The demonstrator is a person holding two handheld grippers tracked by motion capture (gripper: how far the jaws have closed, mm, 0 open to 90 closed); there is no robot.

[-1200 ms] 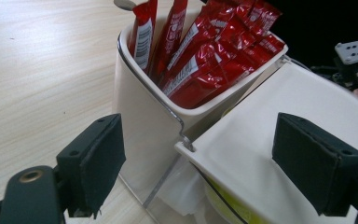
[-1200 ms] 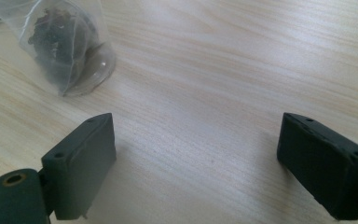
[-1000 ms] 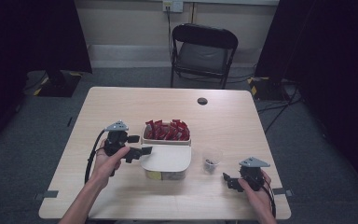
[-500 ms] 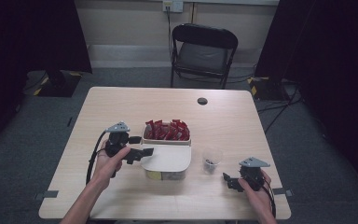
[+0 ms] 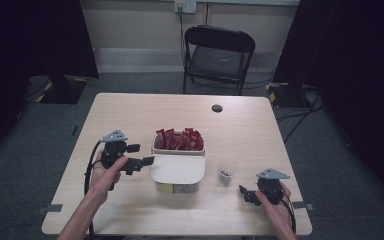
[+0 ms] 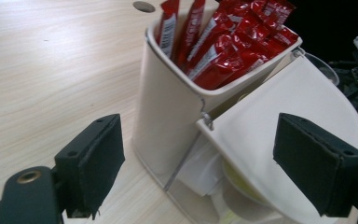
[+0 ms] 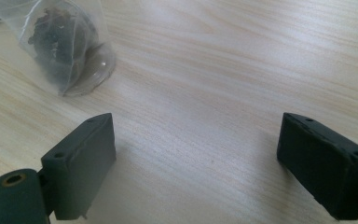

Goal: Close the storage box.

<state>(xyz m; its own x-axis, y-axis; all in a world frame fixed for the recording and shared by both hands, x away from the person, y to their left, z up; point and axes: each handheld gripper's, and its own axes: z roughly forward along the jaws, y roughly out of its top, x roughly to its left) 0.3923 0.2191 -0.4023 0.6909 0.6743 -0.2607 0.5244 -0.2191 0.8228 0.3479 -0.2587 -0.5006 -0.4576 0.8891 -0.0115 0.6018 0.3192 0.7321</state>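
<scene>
The cream container [image 5: 177, 167] sits mid-desk [image 5: 145, 112], red sachets [image 5: 178, 139] standing in its far compartment, a lidded part nearer the person. Its long axis runs from twelve to six o'clock. The left hand-held gripper [image 5: 149, 160], jaws spread and empty, is just at its nine o'clock, nearer. The right hand-held gripper [image 5: 243, 192], also spread, waits at four o'clock, beyond a clear cup [image 5: 227, 169].

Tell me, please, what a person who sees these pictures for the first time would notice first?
The bundle of glossy red sachets catches the eye, standing upright in the rear compartment of the cream plastic container at the middle of the pale wooden table. The left gripper hangs open beside the container's white hinged lid. The right gripper rests open near a small clear plastic cup holding something dark.
</scene>
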